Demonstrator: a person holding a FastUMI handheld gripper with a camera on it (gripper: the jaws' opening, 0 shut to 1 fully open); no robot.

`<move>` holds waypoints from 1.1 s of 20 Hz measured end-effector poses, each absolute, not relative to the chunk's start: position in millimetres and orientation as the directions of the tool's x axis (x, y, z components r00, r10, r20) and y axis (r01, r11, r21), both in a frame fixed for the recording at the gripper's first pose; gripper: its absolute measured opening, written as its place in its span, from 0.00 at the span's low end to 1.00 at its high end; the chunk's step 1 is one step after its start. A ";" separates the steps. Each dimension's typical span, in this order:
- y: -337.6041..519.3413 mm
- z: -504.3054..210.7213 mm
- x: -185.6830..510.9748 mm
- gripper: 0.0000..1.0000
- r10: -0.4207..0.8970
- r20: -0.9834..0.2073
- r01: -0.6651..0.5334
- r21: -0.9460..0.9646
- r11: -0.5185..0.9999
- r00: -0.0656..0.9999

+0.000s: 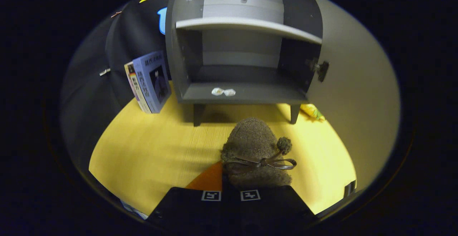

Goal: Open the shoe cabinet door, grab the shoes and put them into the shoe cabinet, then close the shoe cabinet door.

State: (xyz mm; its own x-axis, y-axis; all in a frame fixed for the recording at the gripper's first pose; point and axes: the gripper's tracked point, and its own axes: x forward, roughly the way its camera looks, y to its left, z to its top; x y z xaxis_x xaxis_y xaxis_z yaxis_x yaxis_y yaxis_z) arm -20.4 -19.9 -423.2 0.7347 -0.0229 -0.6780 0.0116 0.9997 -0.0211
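1. Fingers (230, 193) close together, clamped on a brown fuzzy shoe (254, 150).
2. Shoe sits above the yellow floor (150, 157), ahead of the open cabinet (243, 68).
3. Lower shelf (247, 93) edge carries two white packets (223, 92).

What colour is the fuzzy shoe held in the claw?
Brown, with a dark bow: the fuzzy shoe shows best in the gripper view.

Big characters are printed on the covers of the two books (150, 82) leaned beside the shoe cabinet (243, 64), but they're probably too blurred to be read properly.
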 end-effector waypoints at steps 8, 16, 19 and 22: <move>-45.5 -305.2 10.7 0.05 0.053 -0.587 -0.078 -0.017 0.997 0.808; -56.4 -221.5 74.6 0.05 0.038 -0.490 -0.062 -0.033 0.997 0.871; -58.2 -194.4 111.3 0.05 0.015 -0.459 -0.033 -0.030 0.999 0.888; -61.1 -170.5 143.3 0.05 -0.009 -0.431 -0.011 -0.043 0.999 0.903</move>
State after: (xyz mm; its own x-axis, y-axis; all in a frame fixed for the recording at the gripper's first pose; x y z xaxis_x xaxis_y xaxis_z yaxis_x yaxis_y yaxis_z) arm 143.3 -61.1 -170.5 0.9025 -0.0086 -0.4306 -0.0107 0.9990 -0.0426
